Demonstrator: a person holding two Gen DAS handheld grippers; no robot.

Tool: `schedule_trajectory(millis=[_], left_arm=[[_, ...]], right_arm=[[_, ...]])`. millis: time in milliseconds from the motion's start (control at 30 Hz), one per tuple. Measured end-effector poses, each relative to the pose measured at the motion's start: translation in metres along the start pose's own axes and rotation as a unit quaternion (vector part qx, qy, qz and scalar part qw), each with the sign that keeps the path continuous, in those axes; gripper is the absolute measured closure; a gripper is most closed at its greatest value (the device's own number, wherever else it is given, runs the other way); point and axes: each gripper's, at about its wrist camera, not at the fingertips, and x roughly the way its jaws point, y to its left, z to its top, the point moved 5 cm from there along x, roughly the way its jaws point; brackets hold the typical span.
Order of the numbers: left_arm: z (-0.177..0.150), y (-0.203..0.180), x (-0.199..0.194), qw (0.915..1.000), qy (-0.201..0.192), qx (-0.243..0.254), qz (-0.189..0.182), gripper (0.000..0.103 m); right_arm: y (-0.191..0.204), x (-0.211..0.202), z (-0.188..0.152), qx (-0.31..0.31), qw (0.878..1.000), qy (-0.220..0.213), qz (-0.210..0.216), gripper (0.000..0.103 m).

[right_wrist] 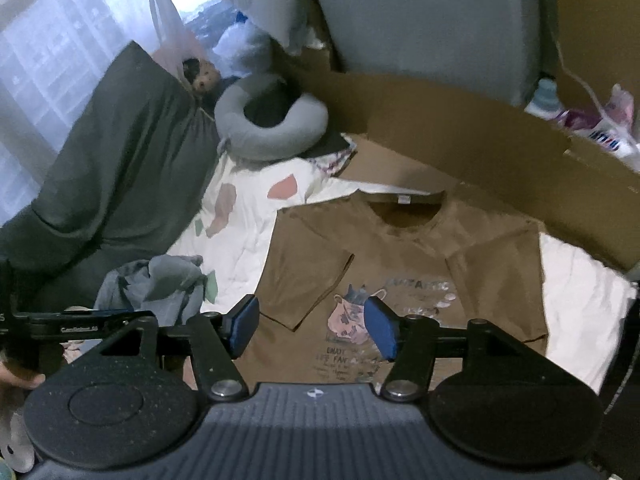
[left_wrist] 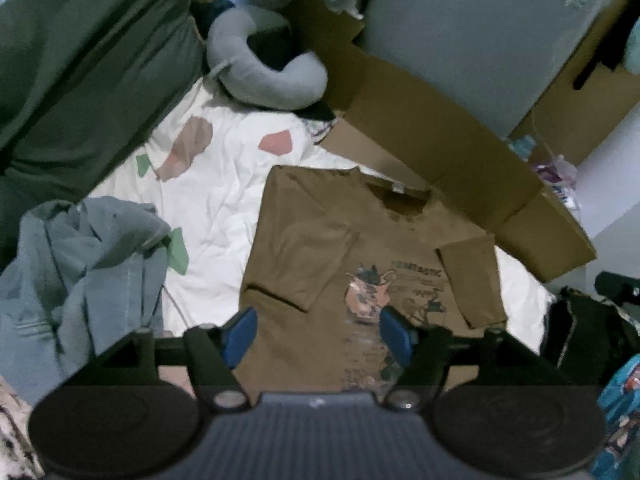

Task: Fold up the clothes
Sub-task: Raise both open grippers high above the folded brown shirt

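Window (right_wrist: 60,60) only from right wrist

Brown printed T-shirt (left_wrist: 360,248), white sheet (left_wrist: 224,200) with pink-green patches, blue-grey garment (left_wrist: 80,264)

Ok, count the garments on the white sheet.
2: a brown T-shirt spread flat, sleeves folded in, beside the cardboard; a crumpled grey-blue garment at the sheet's left edge. Others may be hidden.

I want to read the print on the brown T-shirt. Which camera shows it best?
The right wrist view: the brown T-shirt shows its printed lines legibly between the open fingers. The left wrist view shows the same shirt, but its print is blurrier.
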Motion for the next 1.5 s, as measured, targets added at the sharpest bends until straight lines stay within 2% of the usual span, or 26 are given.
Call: schedule_trajectory(millis=[233,467,633,833,1100,1300,1500], left_arm=[[-0.004,-0.016,-0.050,0.9998,0.006,-0.010,-0.016,0.021],[-0.002,-0.036,-0.097,0.9995,-0.015,0.010,-0.025,0.011],[-0.006,-0.042,-0.119,0.9993,-0.023,0.020,-0.021,0.010],[-0.009,-0.040,-0.137,0.9997,-0.019,0.012,-0.013,0.010],[-0.018,-0.035,-0.151,0.9997,-0.024,-0.002,-0.010,0.009],[-0.030,-0.033,-0.154,0.9996,-0.024,0.011,-0.011,0.009],[-0.048,-0.029,-0.153,0.9993,-0.022,0.024,-0.017,0.009]], right_arm=[[0.013,-0.053,0.000,-0.017,1.000,-0.003,-0.016,0.035],[0.017,-0.109,0.004,-0.043,0.998,0.006,-0.038,0.032],[0.018,-0.154,0.016,-0.059,0.998,-0.006,-0.031,0.025],[0.013,-0.188,0.024,-0.082,0.996,-0.016,-0.035,0.025],[-0.023,-0.228,0.018,-0.087,0.995,-0.019,-0.046,0.025],[-0.056,-0.242,-0.007,-0.092,0.994,-0.007,-0.055,0.025],[-0.098,-0.262,-0.020,-0.077,0.995,-0.015,-0.069,0.025]])
